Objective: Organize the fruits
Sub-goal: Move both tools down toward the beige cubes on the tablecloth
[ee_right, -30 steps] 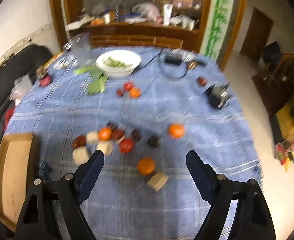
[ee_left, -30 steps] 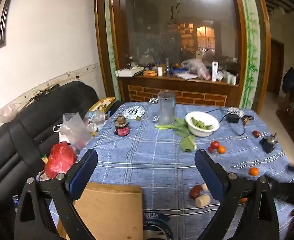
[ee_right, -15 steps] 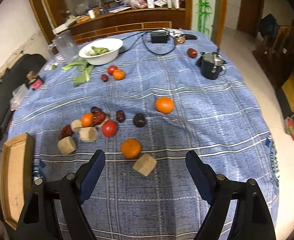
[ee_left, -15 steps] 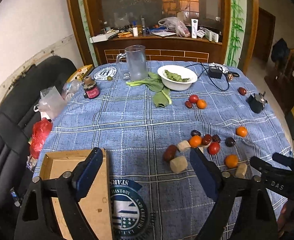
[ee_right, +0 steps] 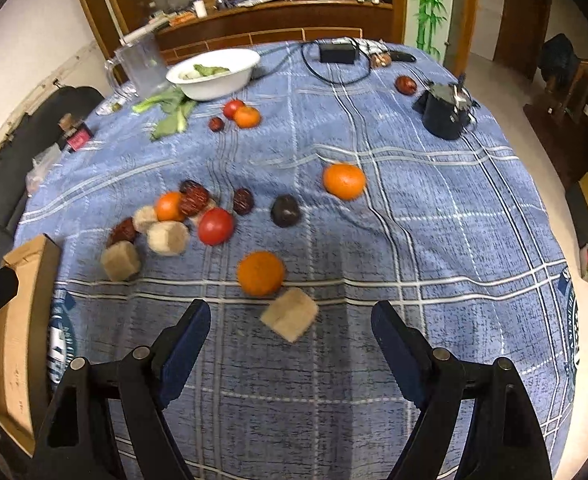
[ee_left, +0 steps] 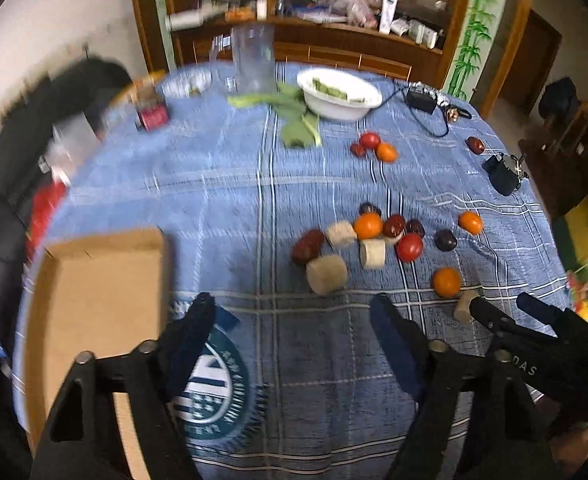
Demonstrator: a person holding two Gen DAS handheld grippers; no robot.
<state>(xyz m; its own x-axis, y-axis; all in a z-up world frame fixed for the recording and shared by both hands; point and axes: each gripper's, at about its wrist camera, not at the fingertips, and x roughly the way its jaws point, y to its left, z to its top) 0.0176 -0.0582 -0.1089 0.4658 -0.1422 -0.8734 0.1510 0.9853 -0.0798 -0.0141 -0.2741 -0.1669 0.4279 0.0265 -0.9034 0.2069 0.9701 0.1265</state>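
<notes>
Fruit lies loose on the blue checked tablecloth (ee_right: 433, 208): oranges (ee_right: 260, 273) (ee_right: 343, 181), a red tomato (ee_right: 215, 226), dark red dates (ee_right: 242, 201), a dark plum (ee_right: 285, 211) and beige cut chunks (ee_right: 290, 314). The same cluster shows in the left wrist view (ee_left: 367, 236). A shallow cardboard box (ee_left: 98, 304) sits at the table's left edge. My left gripper (ee_left: 292, 338) is open and empty above the near table edge. My right gripper (ee_right: 290, 350) is open and empty, just short of the nearest chunk and orange. It shows in the left wrist view (ee_left: 521, 316).
A white bowl of greens (ee_right: 214, 72), a clear jug (ee_right: 138, 66), leafy greens (ee_right: 170, 114), a small red jar (ee_right: 76, 136), a black charger with cable (ee_right: 335, 54) and a black cup (ee_right: 443, 112) stand farther back. A black sofa (ee_left: 10, 152) lies to the left.
Both grippers have moved forward and lower toward the fruit cluster, which now looks nearer. Both stay open and empty. No fruit has moved.
</notes>
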